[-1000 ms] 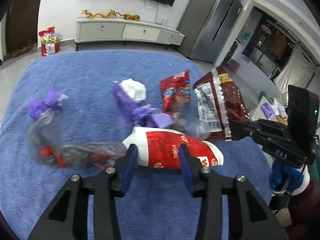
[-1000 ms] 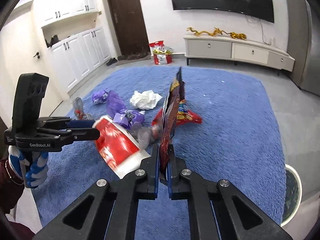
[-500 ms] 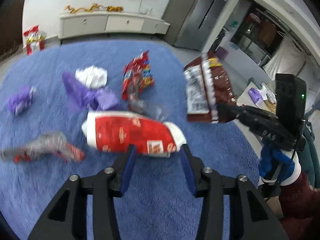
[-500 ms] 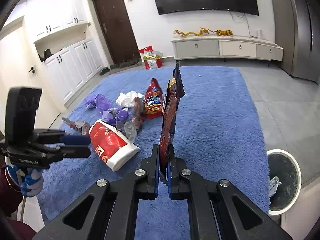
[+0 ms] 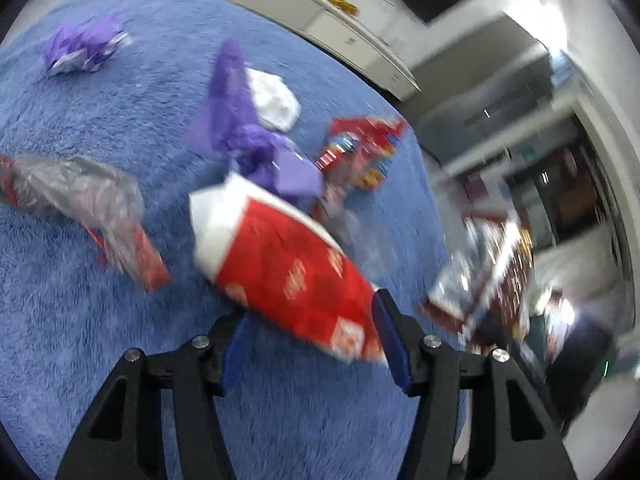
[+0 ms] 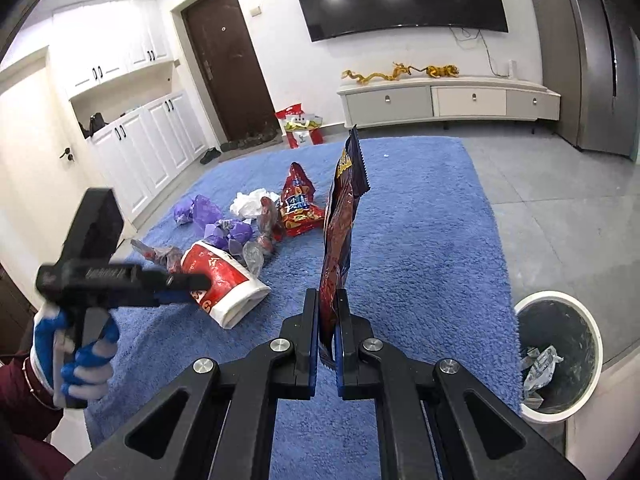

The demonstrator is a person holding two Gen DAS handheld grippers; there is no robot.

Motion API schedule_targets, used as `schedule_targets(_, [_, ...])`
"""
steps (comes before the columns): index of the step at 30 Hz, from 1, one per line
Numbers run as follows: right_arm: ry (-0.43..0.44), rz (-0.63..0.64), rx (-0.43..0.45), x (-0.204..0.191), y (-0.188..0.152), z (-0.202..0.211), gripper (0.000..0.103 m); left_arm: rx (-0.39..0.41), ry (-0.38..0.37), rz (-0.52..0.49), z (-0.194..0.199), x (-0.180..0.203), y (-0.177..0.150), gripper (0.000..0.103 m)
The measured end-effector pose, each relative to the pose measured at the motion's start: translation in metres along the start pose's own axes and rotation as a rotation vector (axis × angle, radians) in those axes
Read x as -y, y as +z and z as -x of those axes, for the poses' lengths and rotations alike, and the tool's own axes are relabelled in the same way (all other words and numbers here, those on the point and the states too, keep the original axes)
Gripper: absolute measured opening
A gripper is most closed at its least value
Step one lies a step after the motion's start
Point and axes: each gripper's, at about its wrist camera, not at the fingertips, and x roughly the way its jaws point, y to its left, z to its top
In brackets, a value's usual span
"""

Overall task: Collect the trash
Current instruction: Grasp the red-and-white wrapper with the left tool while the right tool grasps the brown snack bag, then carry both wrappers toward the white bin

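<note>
My right gripper (image 6: 327, 320) is shut on a dark red snack bag (image 6: 340, 240) that stands up between its pads, above the blue rug (image 6: 420, 248). A white trash bin (image 6: 558, 350) stands off the rug to the right. My left gripper (image 5: 312, 340) is open, its pads on either side of a red and white paper cup (image 5: 280, 264), also in the right wrist view (image 6: 224, 280). Whether the pads touch the cup is unclear from the blur. The held bag shows blurred in the left wrist view (image 5: 484, 276).
More trash lies on the rug: purple wrappers (image 6: 224, 228), a white tissue (image 6: 250, 204), a red snack bag (image 6: 298, 206), clear plastic (image 5: 80, 192). A white TV cabinet (image 6: 444, 102) and a wall of cupboards (image 6: 132, 152) border the room.
My right gripper has carried the dark red bag up and right, bringing the bin into view. My left gripper has closed in around the paper cup and tilted.
</note>
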Motion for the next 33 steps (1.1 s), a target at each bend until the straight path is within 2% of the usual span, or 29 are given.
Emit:
schedule_targets(4, [-0.011, 0.002, 0.002, 0.003, -0.003, 0.004, 0.006, 0.025, 0.011, 0.072, -0.007, -0.005, 0.010, 0.053])
schedule_targets(9, [-0.017, 0.002, 0.004, 0.006, -0.007, 0.008, 0.006, 0.034, -0.021, 0.139, -0.001, -0.018, 0.013, 0.029])
schedule_targets(15, [-0.014, 0.018, 0.014, 0.002, -0.008, 0.016, 0.006, 0.080, -0.065, 0.101, 0.029, -0.016, 0.011, 0.006])
schedule_targets(18, [-0.012, 0.033, 0.021, -0.002, -0.009, 0.022, 0.006, 0.096, -0.071, 0.059, 0.045, -0.009, 0.008, 0.002])
schedule_targets(28, [-0.020, 0.062, 0.065, -0.003, -0.011, 0.055, 0.006, 0.131, -0.104, -0.043, 0.101, 0.014, -0.012, 0.002])
schedule_targets(33, [-0.061, 0.039, 0.118, 0.019, -0.009, 0.088, 0.006, 0.120, -0.157, -0.137, 0.103, 0.069, -0.009, 0.002])
